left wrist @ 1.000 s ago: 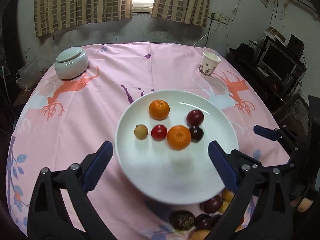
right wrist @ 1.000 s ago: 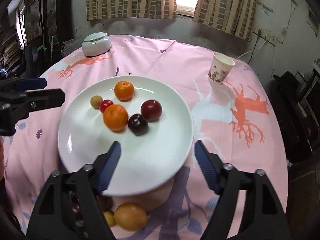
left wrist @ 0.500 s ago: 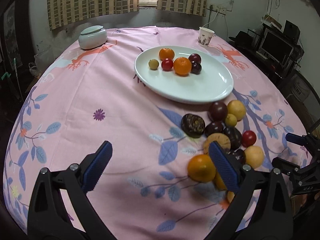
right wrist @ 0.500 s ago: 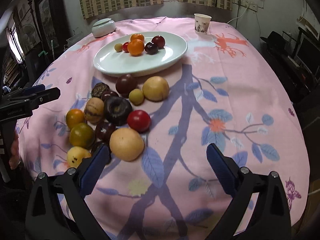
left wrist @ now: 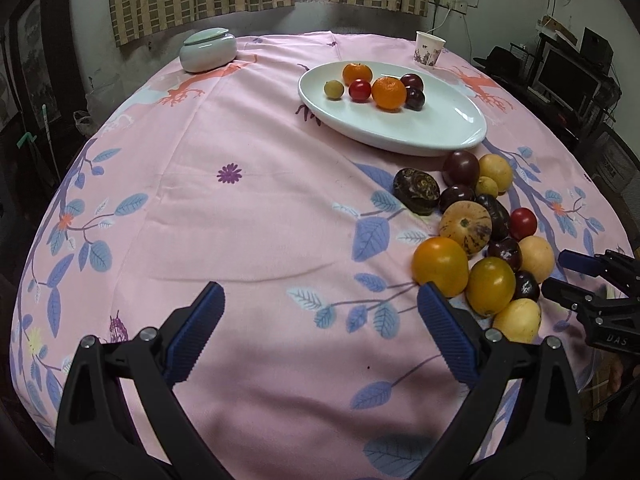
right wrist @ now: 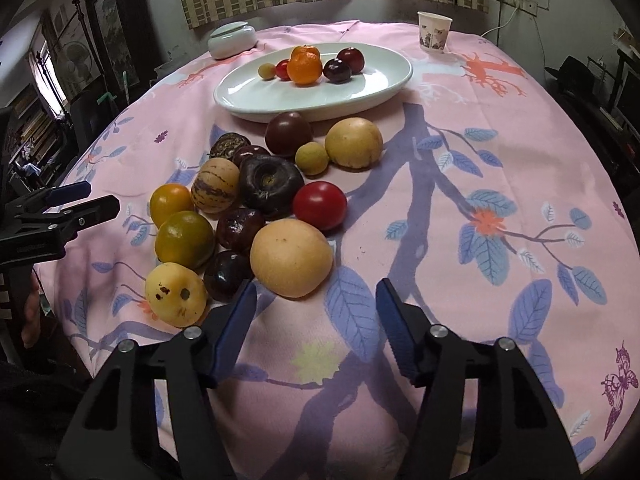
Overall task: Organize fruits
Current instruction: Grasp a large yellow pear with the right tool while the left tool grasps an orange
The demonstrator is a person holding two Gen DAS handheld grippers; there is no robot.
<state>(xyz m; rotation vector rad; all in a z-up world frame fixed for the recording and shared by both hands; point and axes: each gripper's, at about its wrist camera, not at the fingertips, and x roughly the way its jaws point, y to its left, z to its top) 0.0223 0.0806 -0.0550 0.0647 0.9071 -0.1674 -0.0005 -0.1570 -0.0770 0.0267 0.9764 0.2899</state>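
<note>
Fruit lies in two groups on the pink leaf-printed tabletop [right wrist: 460, 128]; six pieces sit on the oval white plate [right wrist: 360, 88] at the far side, the rest in a loose pile [right wrist: 256, 200] on the cloth nearer the camera; sorting looks well short of done. Going left to right in the right wrist view: the left gripper [left wrist: 318, 330] stands wide apart over bare cloth, holding nothing, the pile just to its right; the right gripper [right wrist: 316, 320] is closing, its jaws still clear of any fruit and nothing between them, with the pale yellow-tan round fruit [right wrist: 291, 257] just ahead of its left finger. The step in hand seems to be picking the next piece; that would call for shifting slightly left and forward so the jaws straddle the tan fruit before squeezing, then carrying it to the plate. Hard to tell: the kinds of the dark purple fruits, some half hidden behind neighbours; the near table edge is hidden by the gripper bodies.
</note>
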